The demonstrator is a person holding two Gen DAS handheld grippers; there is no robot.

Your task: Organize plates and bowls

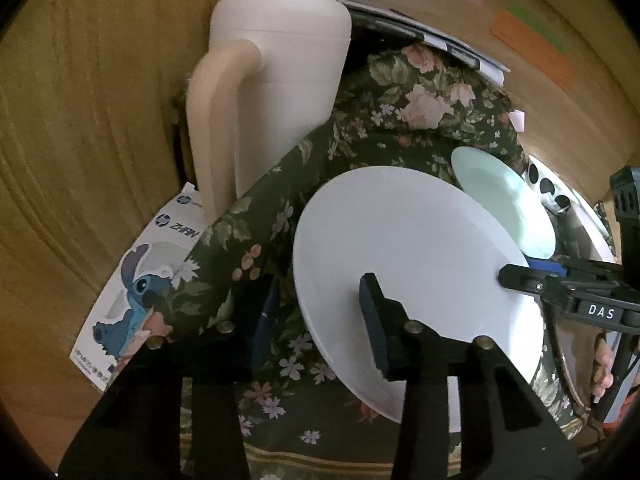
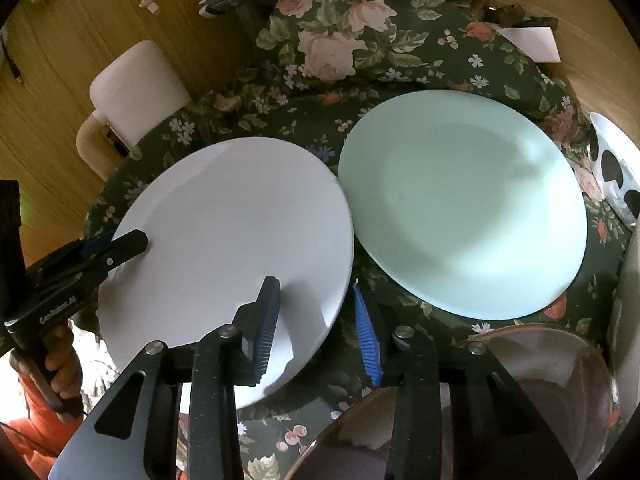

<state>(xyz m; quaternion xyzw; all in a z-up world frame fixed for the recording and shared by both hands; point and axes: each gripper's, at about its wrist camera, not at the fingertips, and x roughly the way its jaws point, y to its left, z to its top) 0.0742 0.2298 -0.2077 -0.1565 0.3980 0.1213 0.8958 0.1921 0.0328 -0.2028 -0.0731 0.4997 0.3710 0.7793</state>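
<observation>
Your white plate [image 2: 240, 248] lies empty on the flowered cloth [image 2: 320, 92], touching the empty green plate [image 2: 464, 204]. Your left gripper [image 1: 316, 312] and right gripper [image 2: 316, 324] each straddle its rim, neither visibly clamping.

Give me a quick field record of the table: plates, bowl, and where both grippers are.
surface: floral tablecloth
white plate: left of the green one, rims meeting or nearly so
pale green plate: lying flat, untouched
left gripper: straddles the white plate's left rim, pads not pressing
right gripper: straddles the white plate's near rim, gap visible at one pad
brown-rimmed bowl: near right, under the right gripper
spotted dish: far right, partly cut off
</observation>
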